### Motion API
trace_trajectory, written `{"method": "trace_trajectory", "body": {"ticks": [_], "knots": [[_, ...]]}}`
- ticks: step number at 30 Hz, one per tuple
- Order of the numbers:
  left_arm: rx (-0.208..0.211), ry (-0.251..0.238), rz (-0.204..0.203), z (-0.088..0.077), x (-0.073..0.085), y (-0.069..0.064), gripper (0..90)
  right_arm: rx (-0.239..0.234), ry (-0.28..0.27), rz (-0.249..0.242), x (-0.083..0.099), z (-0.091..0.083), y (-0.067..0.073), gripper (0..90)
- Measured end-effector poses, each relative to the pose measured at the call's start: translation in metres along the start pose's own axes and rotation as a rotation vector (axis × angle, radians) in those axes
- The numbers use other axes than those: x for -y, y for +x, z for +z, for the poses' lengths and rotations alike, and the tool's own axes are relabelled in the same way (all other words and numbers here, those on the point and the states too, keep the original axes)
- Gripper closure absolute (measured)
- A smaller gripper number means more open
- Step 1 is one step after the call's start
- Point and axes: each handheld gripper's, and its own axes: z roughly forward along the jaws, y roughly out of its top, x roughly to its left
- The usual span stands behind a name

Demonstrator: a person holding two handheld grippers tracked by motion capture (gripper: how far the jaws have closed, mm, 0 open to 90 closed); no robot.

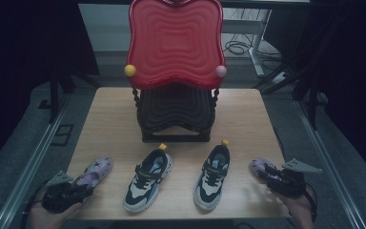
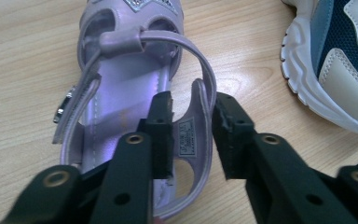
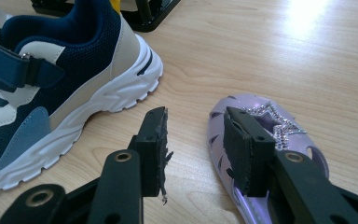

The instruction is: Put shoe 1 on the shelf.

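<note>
Two purple sandals lie on the wooden table (image 1: 248,109). My left gripper (image 1: 83,188) sits at the heel of the left sandal (image 1: 96,170). In the left gripper view its jaws (image 2: 193,105) straddle the heel wall of this sandal (image 2: 121,88): one jaw inside the shoe with a small gap to the wall, the other against the outside. My right gripper (image 1: 267,172) is at the right sandal (image 1: 259,165). In the right gripper view it (image 3: 196,116) stands open, one jaw over the starred toe of the sandal (image 3: 298,140), the other over bare wood.
A pair of navy, white and blue sneakers (image 1: 147,179) (image 1: 213,175) stands between the sandals, toes toward the front edge. Behind them a two-tier rack with a red wavy top (image 1: 175,43) occupies the table's back middle. One sneaker (image 3: 51,93) lies close to my right gripper.
</note>
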Motion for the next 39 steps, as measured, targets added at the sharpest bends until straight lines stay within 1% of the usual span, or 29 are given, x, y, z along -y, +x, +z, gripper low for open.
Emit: {"method": "trace_trajectory", "body": {"ticks": [4,5,6,9,11,13,15,16,17,18,19,20,24,28,29,32,33,35,39], "knots": [[0.012,-0.002,0.006,0.0,0.0,0.001,78.6,-0.002,0.018,-0.017,0.0,-0.001,0.001,58.6],[0.008,-0.002,0.01,0.0,0.0,0.0,80.1,-0.003,0.02,-0.023,0.0,-0.002,0.0,58.4],[0.006,-0.001,0.012,0.0,0.0,0.0,81.2,-0.005,0.018,-0.031,-0.001,-0.005,0.0,58.3],[0.003,-0.004,0.012,-0.001,0.0,0.001,84.0,-0.008,0.007,-0.032,-0.002,-0.015,-0.005,58.3],[0.006,-0.007,0.006,-0.002,0.0,0.002,84.9,-0.01,0.011,-0.036,-0.001,-0.022,-0.008,57.6],[0.006,-0.007,0.005,-0.002,-0.001,0.003,85.2,-0.01,0.028,-0.037,0.001,-0.029,-0.012,56.7],[0.008,-0.003,0.005,-0.002,-0.001,0.003,85.3,0.005,0.041,-0.031,0.004,-0.035,-0.017,56.4],[0.013,-0.002,0.005,-0.001,-0.001,0.003,85.3,0.009,0.052,-0.023,0.007,-0.04,-0.021,56.4],[0.013,-0.002,0.005,-0.001,-0.001,0.003,85.3,0.009,0.052,-0.023,0.007,-0.04,-0.021,56.4],[0.016,-0.002,0.003,-0.001,-0.002,0.003,85.3,0.02,0.068,-0.007,0.012,-0.044,-0.026,56.5],[0.016,-0.002,0.003,-0.001,-0.002,0.003,85.3,0.02,0.068,-0.007,0.012,-0.044,-0.026,56.5],[0.017,-0.002,0.003,-0.001,-0.002,0.003,85.3,0.024,0.088,-0.003,0.018,-0.045,-0.03,56.7],[0.021,-0.003,0.001,-0.001,-0.002,0.004,85.3,0.035,0.138,0.007,0.029,-0.041,-0.036,57.8],[0.023,-0.003,-0.001,-0.001,-0.002,0.004,85.3,0.031,0.156,0.01,0.031,-0.036,-0.038,60.0],[0.025,-0.003,0.0,-0.001,-0.001,0.004,85.3,0.018,0.172,0.007,0.031,-0.032,-0.038,61.9],[0.027,-0.005,-0.002,0.0,-0.001,0.004,85.3,0.001,0.2,0.009,0.032,-0.027,-0.038,66.9],[0.028,-0.007,0.0,0.0,-0.001,0.005,85.3,0.001,0.2,0.009,0.032,-0.027,-0.038,66.9],[0.028,-0.007,0.0,0.0,-0.001,0.005,85.2,-0.017,0.22,0.011,0.031,-0.022,-0.038,71.0],[0.031,-0.009,-0.005,0.0,-0.001,0.005,85.2,-0.031,0.246,0.015,0.03,-0.017,-0.037,75.7]]}}
